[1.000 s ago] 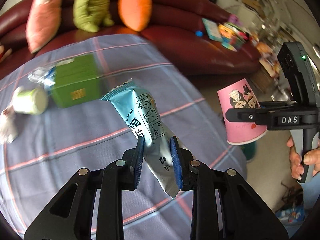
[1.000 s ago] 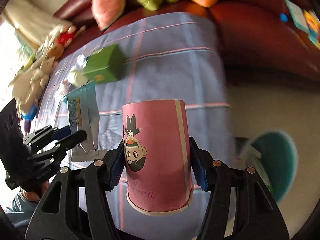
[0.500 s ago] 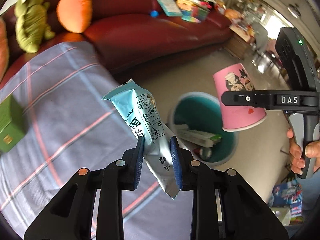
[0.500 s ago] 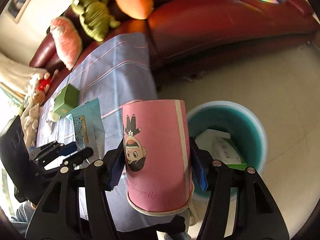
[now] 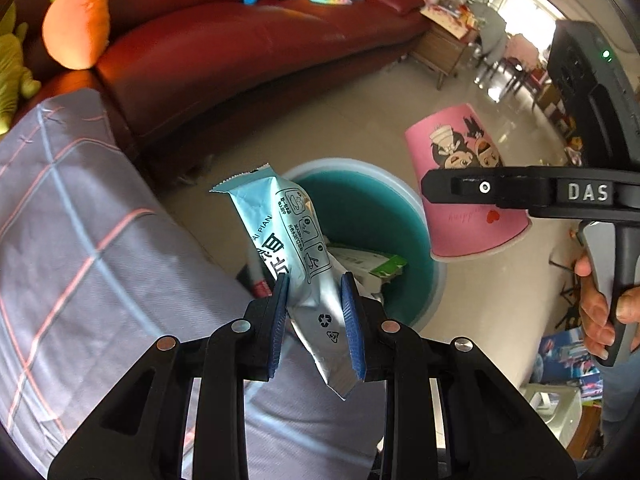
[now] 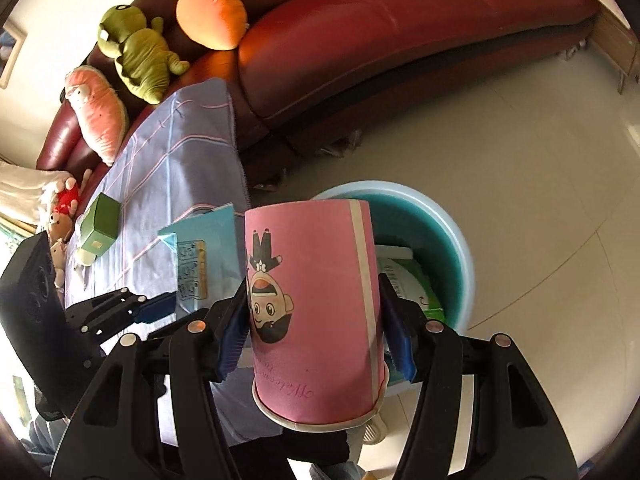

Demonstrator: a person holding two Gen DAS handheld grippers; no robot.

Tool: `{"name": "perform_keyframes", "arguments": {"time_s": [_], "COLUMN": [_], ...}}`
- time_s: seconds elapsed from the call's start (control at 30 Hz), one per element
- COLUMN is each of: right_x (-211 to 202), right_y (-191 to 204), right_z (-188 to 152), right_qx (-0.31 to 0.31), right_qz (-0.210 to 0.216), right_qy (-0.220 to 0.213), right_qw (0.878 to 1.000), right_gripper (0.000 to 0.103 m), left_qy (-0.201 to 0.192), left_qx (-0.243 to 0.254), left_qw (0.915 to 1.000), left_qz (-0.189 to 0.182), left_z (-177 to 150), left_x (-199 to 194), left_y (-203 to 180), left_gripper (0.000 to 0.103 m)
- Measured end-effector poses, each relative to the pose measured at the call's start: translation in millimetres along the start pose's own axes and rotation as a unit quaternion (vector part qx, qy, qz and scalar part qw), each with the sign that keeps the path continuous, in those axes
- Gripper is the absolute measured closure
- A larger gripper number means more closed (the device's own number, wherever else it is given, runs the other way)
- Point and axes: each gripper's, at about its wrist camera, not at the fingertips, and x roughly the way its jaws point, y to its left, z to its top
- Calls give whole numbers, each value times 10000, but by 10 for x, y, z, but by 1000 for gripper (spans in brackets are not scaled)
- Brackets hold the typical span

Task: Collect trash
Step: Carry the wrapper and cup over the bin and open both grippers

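My left gripper (image 5: 314, 284) is shut on a light blue snack wrapper (image 5: 276, 224), which sticks up from the pads over the near edge of a teal bin (image 5: 332, 162) on the floor. The right gripper (image 6: 312, 296) is shut on a pink paper cup (image 6: 312, 240) with a cartoon print, held bottom up, directly in front of the bin (image 6: 452, 248). From the left wrist view the cup (image 5: 460, 152) hangs just right of the bin. The wrapper (image 6: 208, 240) and left gripper (image 6: 160, 304) show left of the cup.
A green-and-white carton (image 5: 368, 260) lies inside the bin. The table with a checked grey cloth (image 5: 80, 240) stands left of it, bearing a green box (image 6: 100, 228). A red sofa (image 5: 240, 52) with plush toys (image 6: 136, 52) curves behind. A hand (image 5: 600, 308) grips the right handle.
Both grippers have swung from over the table to the bin on the floor, carrying the wrapper and the cup. The bin now lies right under and ahead of them.
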Motion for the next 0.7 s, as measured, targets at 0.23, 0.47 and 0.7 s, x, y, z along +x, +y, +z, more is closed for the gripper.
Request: {"name": "perform_keyframes", "arguments": {"time_s": [0.23, 0.47, 0.7], "right_x": [37, 137, 273], "right_y": [-113, -164, -25], "right_z": [7, -15, -18], "right_qx": [85, 167, 5], "right_qz": [-125, -213, -240], "right_qy": [68, 167, 353], "right_qw": [9999, 9995, 9991], "right_gripper": [46, 46, 36], "left_qy": [58, 43, -2], "left_qx": [-118, -186, -322], "left_qw": [9998, 9996, 9991], "left_qz": [143, 228, 258], "left_z": [79, 49, 16], "left_x": [207, 176, 74], "left_y": [-58, -12, 51], "left_gripper": [33, 22, 13]}}
